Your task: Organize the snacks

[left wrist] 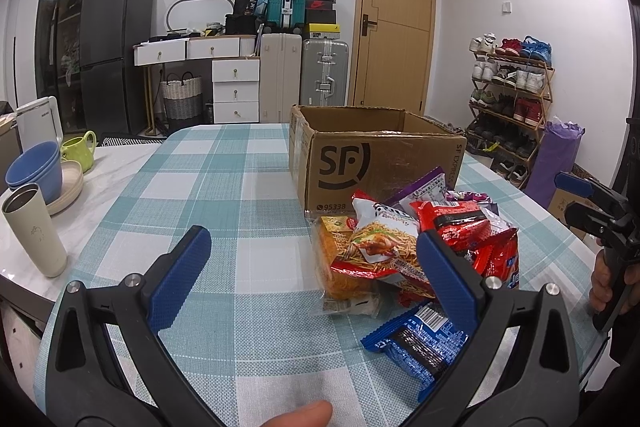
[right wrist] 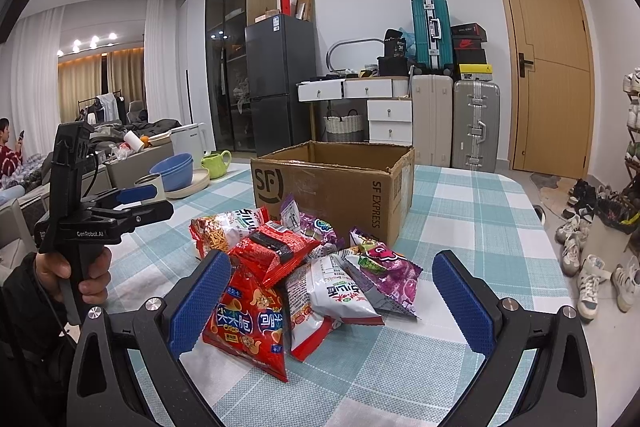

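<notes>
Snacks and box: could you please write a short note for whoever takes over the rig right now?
Left gripper: open, empty, over the cloth left of the pile.
Right gripper: open, empty, its fingers either side of the pile's near edge.
Snacks: all heaped on the table in front of the box.
Box: open; its inside is not visible.
Done: nothing evident.
Left: move every packet into the box.

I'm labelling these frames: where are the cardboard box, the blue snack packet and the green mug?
cardboard box (right wrist: 320, 195), right wrist view, front wall
blue snack packet (left wrist: 420, 343), left wrist view, middle of the wrapper
green mug (left wrist: 76, 151), left wrist view, its body
</notes>
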Demonstrator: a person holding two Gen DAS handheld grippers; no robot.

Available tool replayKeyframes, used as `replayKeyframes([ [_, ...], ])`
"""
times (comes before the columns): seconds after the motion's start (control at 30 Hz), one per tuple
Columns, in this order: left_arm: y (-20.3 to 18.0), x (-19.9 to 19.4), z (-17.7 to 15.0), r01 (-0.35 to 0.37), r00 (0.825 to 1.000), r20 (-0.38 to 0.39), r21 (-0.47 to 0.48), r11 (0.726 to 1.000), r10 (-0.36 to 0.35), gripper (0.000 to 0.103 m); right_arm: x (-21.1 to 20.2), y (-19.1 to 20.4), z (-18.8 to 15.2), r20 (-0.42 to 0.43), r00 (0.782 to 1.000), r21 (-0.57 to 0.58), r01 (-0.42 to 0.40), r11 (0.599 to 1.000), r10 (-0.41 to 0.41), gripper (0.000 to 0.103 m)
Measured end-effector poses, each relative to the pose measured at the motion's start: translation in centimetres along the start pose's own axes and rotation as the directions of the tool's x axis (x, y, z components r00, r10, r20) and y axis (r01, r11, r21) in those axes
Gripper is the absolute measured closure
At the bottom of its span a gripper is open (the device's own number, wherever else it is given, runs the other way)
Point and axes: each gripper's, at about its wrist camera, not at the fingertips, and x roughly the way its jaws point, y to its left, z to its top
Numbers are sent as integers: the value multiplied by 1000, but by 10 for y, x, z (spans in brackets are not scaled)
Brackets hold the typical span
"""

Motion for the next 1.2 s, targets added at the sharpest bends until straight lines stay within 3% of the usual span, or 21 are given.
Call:
replayKeyframes([
  [1.2, 0, 2, 0, -11, 1000, -7, 11, 1000, 11, 1, 8, -1, 0, -39, 999, -3, 29, 1000, -29, 0],
])
